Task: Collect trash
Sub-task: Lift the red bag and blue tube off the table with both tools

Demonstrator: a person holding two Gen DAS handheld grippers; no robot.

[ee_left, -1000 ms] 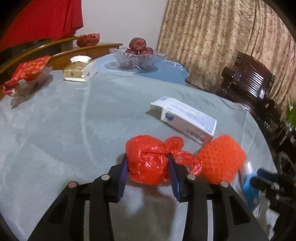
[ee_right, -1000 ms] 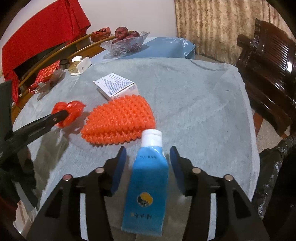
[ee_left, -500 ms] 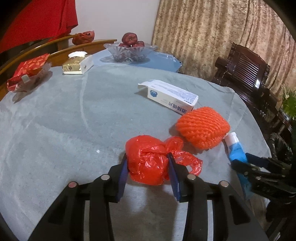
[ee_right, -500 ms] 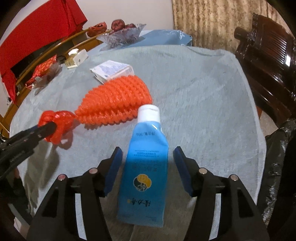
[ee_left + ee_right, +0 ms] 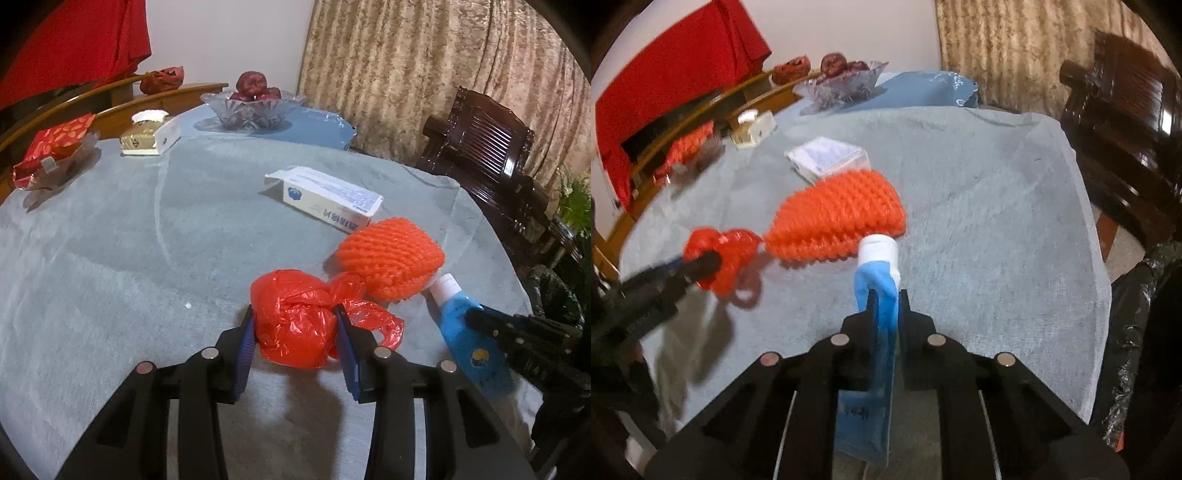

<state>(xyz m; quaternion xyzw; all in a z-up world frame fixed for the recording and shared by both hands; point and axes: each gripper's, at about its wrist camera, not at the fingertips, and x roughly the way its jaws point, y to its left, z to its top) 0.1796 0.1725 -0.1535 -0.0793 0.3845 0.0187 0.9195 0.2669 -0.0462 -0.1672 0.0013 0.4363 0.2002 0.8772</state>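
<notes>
My left gripper (image 5: 295, 312) is shut on a crumpled red plastic bag (image 5: 291, 332), held just over the grey tablecloth (image 5: 110, 258). My right gripper (image 5: 888, 295) is closing its jaws on a blue squeeze tube (image 5: 866, 413) with a white cap, and the pads pinch it flat. The tube (image 5: 465, 332) and the right gripper's tip (image 5: 480, 317) also show at the right of the left wrist view. An orange foam net (image 5: 838, 221) lies just beyond the cap. Behind it is a white carton (image 5: 827, 158). The bag (image 5: 727, 254) and left gripper (image 5: 709, 262) appear at the left.
A black trash bag (image 5: 1137, 332) hangs off the table's right edge. A dark wooden chair (image 5: 491, 147) stands beyond it. At the far side are a glass fruit bowl (image 5: 255, 107), a tissue box (image 5: 147, 136) and a red snack packet (image 5: 55, 147).
My right jaws have closed from wide open onto the blue tube, squeezing it thin. My left gripper, still holding the red bag, has drawn back from the carton and the net.
</notes>
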